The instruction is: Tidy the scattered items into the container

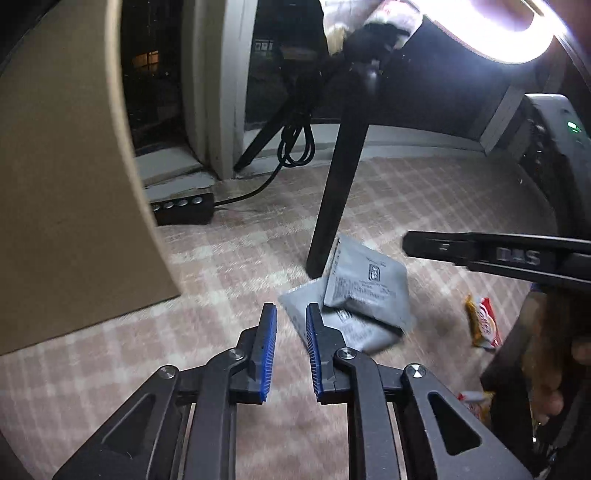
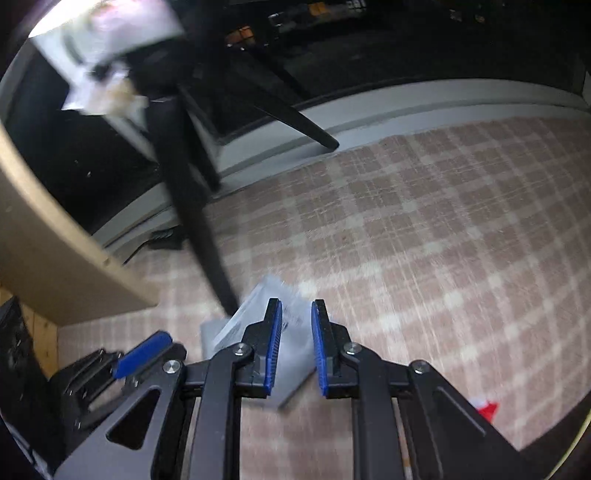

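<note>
Two grey sachets (image 1: 365,291) lie overlapped on the pink checked floor beside a dark stand leg (image 1: 338,184). My left gripper (image 1: 291,321) is open and empty, its right finger at the lower sachet's left edge. My right gripper (image 2: 297,317) is open and hovers over the same sachets (image 2: 258,314), which look blurred; it also shows in the left wrist view (image 1: 480,254) as a dark bar at the right. A red and yellow snack packet (image 1: 482,321) lies to the right of the sachets. A tan cardboard box (image 1: 62,177) stands at the left.
A ring light on a tripod (image 1: 509,29) stands over the sachets. A black power strip (image 1: 184,208) with its cable lies by the window frame. A second red and white packet (image 1: 476,402) lies near my left gripper's right side. A red packet corner (image 2: 487,408) shows at the lower right.
</note>
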Available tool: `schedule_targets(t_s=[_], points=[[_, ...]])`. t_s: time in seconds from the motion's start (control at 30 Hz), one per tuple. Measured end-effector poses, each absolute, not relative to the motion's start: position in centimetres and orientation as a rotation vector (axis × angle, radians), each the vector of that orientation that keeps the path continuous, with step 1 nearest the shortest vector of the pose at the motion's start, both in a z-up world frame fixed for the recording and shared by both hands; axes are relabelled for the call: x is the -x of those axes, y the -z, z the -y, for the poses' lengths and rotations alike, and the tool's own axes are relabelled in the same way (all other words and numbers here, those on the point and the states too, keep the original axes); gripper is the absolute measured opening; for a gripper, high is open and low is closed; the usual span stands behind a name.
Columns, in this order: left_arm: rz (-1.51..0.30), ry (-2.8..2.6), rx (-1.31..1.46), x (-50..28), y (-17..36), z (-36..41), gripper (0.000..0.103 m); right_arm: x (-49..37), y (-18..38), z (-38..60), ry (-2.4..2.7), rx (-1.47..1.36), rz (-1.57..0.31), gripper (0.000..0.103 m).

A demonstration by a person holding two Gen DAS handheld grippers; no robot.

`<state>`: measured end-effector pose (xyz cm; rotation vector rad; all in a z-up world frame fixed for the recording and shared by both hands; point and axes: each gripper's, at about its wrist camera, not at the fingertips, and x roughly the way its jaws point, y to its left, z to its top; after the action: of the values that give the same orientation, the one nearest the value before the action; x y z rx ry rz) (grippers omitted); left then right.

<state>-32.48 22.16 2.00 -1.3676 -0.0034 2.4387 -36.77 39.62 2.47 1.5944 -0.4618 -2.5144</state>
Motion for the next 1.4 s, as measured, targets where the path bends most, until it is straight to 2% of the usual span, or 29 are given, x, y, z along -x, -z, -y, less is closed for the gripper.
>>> schedule_targets(t_s=[0.23,0.47,0.83,0.97,1.1,1.23,1.4], points=[[-0.039,-2.424,1.379,34.5,-0.7,-23.6,0.015,38.5,-0.6,-38.9,2.557,-1.633,0.430,0.016],[-0.096,-2.373,1.383,34.3,0.2,-24.4,0.013,37.5,-0.7,-36.6,2.536,-1.643,0.252,0.017],[-0.164,-2.221,1.389,28.3,0.0,-23.8,0.013,31.4,-0.8,-35.7,2.389,-1.694,0.324,0.017],[-0.160,-2.194,1.392,26.0,-0.6,-22.6,0.013,27.3,-0.7,-35.9,2.342,-1.696,0.418,0.016],[-0.261,-2.177,1.387,22.4,-1.3,-21.8,0.013,22.6,-0.3,-34.2,2.019,-1.674,0.461,0.012],[-0.297,-2.234,1.359,20.3,-3.0,-19.8,0.013,22.0,-4.0,-38.2,2.205,-1.588,0.464,0.012],[-0.286,-2.267,1.304,22.5,-5.2,-20.7,0.012,26.7,-7.2,-45.7,2.496,-1.634,0.449,0.012]])
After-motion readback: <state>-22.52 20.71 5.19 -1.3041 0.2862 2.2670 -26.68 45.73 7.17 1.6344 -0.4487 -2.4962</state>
